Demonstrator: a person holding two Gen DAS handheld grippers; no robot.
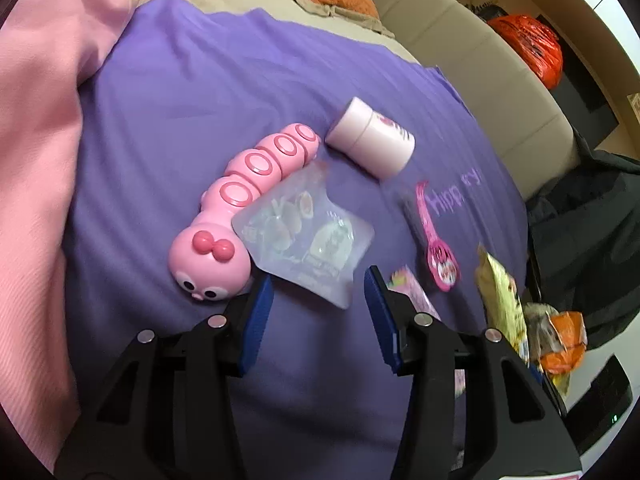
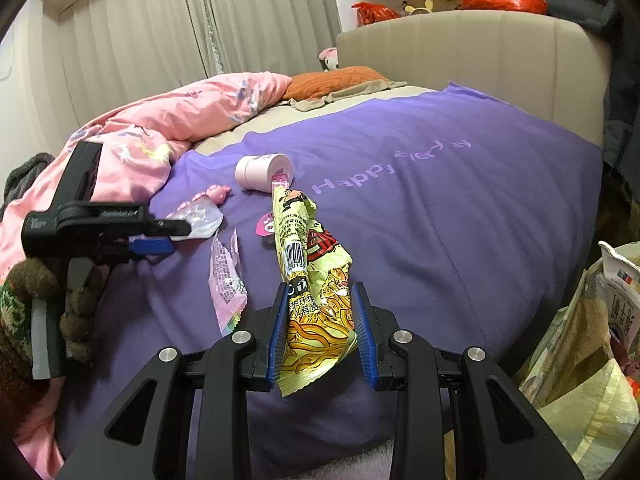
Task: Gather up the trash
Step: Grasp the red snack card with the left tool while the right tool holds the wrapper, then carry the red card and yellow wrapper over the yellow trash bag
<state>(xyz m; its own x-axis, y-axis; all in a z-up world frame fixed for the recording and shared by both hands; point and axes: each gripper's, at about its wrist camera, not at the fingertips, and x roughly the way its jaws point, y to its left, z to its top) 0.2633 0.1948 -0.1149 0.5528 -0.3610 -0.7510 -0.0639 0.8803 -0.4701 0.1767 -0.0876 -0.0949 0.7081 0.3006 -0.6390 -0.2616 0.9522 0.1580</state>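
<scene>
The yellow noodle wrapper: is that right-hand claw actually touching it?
Touching. In the right wrist view the yellow noodle wrapper stands crumpled between the right claw fingers, with both blue pads pressed against its sides.

Crumpled yellow noodle wrapper [image 2: 316, 296] stands upright; clear packet [image 1: 304, 236], possibly empty, lies flat.

On the purple blanket [image 1: 200, 80]: one pink caterpillar toy [image 1: 244, 208], one pink jar [image 1: 370, 140], three wrappers [image 2: 312, 280].

glossy yellow foil wrapper [image 2: 312, 300]; matt purple cloth blanket [image 2: 440, 220]
</scene>
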